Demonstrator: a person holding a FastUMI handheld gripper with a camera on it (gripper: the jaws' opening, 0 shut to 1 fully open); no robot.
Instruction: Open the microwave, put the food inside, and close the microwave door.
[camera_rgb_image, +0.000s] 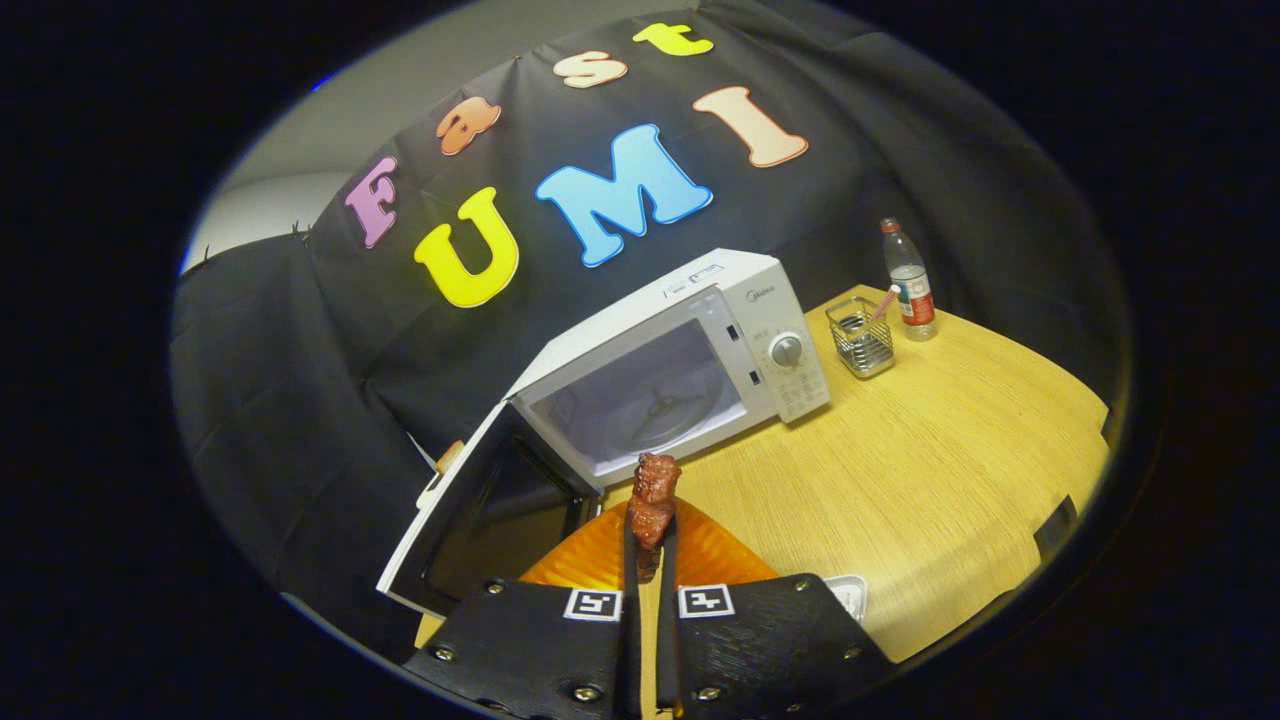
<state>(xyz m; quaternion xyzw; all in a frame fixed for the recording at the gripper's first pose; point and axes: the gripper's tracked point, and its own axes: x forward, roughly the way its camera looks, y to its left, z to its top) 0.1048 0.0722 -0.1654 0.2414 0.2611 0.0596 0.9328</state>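
A white microwave stands on the wooden table, its door swung wide open to the left of the cavity. Inside the cavity I see the glass turntable. My gripper is shut on a brown piece of food, which sticks up between the fingertips. The food hangs above an orange plate, just in front of the open cavity.
To the right of the microwave stand a wire mesh holder and a plastic water bottle. A white object lies beside the right finger. Bare tabletop stretches to the right of the plate.
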